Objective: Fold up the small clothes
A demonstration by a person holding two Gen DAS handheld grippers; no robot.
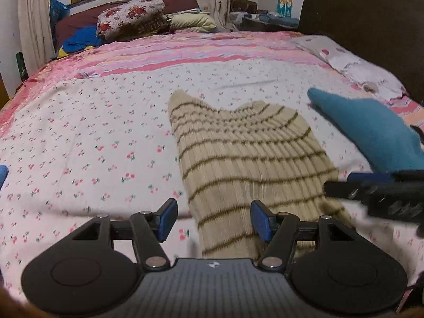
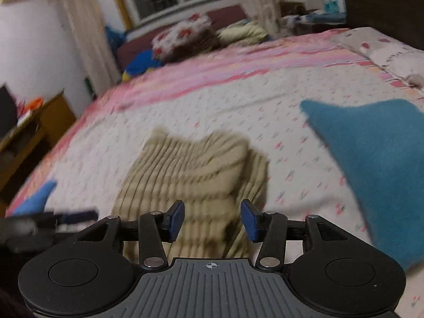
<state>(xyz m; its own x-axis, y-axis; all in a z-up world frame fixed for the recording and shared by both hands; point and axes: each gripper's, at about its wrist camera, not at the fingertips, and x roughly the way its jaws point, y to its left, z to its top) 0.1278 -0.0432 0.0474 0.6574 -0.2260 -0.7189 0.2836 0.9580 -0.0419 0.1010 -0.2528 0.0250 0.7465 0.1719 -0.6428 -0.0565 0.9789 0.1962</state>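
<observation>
In the left wrist view, the beige striped knit garment lies spread on the bed, on a white sheet printed with small red cherries. The left gripper hovers at the garment's near end with its jaws wide apart and nothing between them; the right blue pad is over the garment's edge, the left pad over bare sheet. To the right of the garment lies a teal cloth, apart from it. The right gripper reaches in from the right edge, just beside the garment's near right side; its jaws cannot be read here.

In the right wrist view, which is motion-blurred, the right gripper has its jaws open and empty above the near end of the same garment, which looks partly bunched. The teal cloth lies right of the garment. The left gripper shows left of the garment, blurred.
</observation>
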